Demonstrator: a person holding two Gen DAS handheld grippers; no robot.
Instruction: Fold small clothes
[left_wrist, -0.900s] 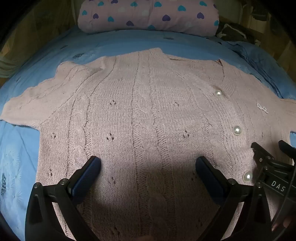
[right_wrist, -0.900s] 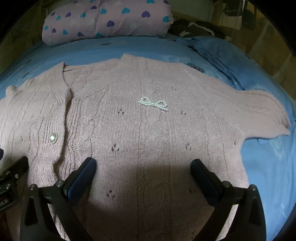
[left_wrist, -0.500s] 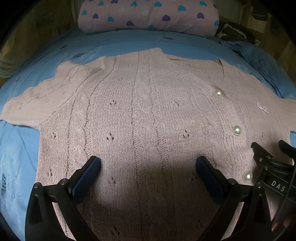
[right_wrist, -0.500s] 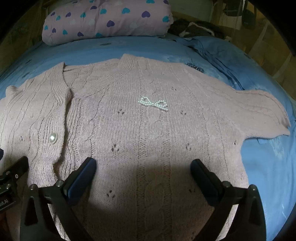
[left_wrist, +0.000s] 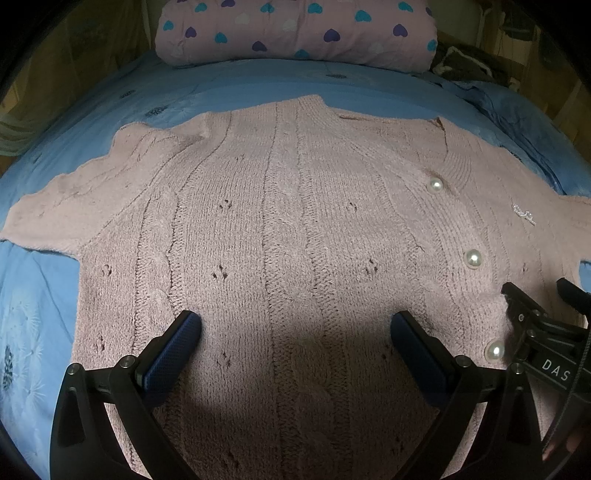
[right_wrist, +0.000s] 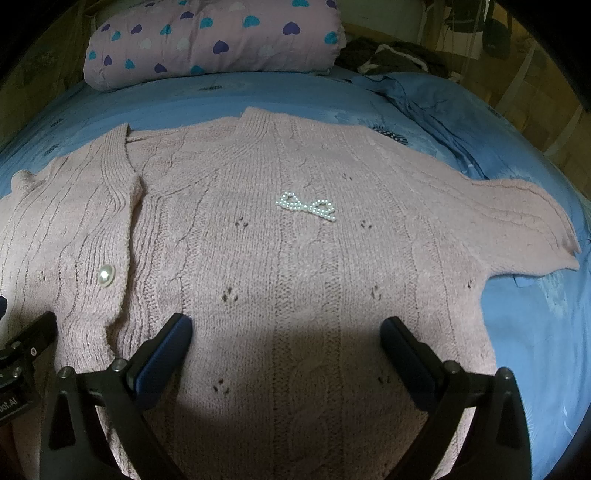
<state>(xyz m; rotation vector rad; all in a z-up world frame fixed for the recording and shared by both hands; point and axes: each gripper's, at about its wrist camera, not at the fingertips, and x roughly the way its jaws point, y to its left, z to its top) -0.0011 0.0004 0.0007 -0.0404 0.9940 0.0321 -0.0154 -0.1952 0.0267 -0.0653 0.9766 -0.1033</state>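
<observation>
A pink cable-knit cardigan (left_wrist: 295, 229) with short sleeves lies spread flat, front up, on the blue bed sheet (left_wrist: 33, 295). Pearl buttons (left_wrist: 473, 258) run down its placket and a beaded bow (right_wrist: 306, 206) sits on its chest. My left gripper (left_wrist: 295, 326) hovers over the garment's left half, jaws wide open, nothing between them. My right gripper (right_wrist: 286, 330) hangs over the right half (right_wrist: 295, 258), also wide open and empty. Each gripper's body shows at the edge of the other's view.
A pink quilt with heart print (left_wrist: 295, 29) lies rolled at the head of the bed. Dark clothes (right_wrist: 388, 55) are heaped at the far right corner. A rumpled blue cloth (right_wrist: 436, 107) lies right of the cardigan. Wooden bed sides border the mattress.
</observation>
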